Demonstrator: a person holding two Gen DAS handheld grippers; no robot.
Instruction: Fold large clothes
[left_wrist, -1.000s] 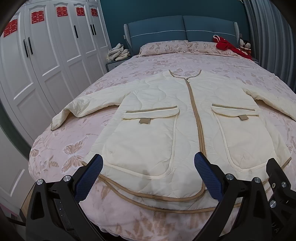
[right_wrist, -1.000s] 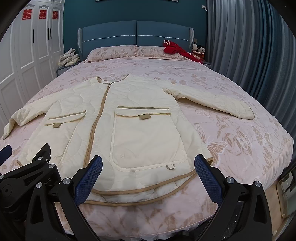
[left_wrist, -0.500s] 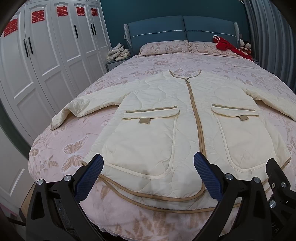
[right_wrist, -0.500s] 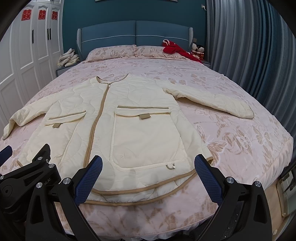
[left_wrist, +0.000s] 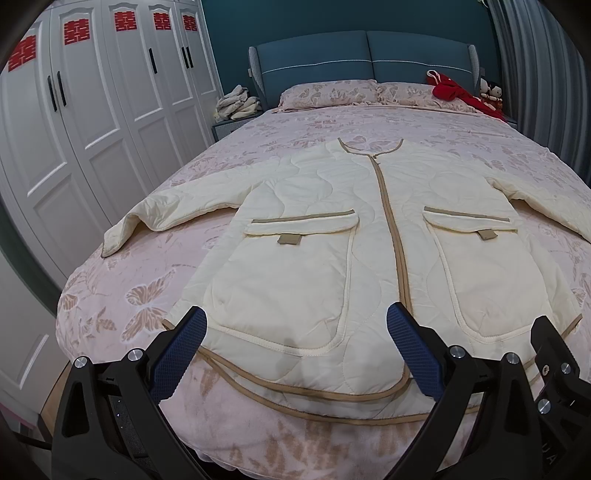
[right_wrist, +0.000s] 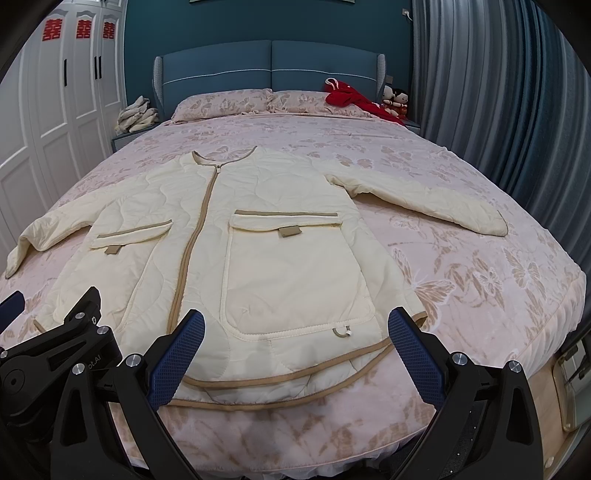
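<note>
A cream quilted jacket with tan trim, a centre zip and two front pockets lies flat, front up, on the bed, sleeves spread to both sides. It also shows in the right wrist view. My left gripper is open and empty, hovering over the hem at the jacket's left half. My right gripper is open and empty over the hem at the right half. The right gripper's body shows at the left wrist view's right edge.
The bed has a pink butterfly-print cover and a blue headboard. White wardrobes stand left, grey curtains right. Red clothing and pillows lie at the head; folded cloths sit on a nightstand.
</note>
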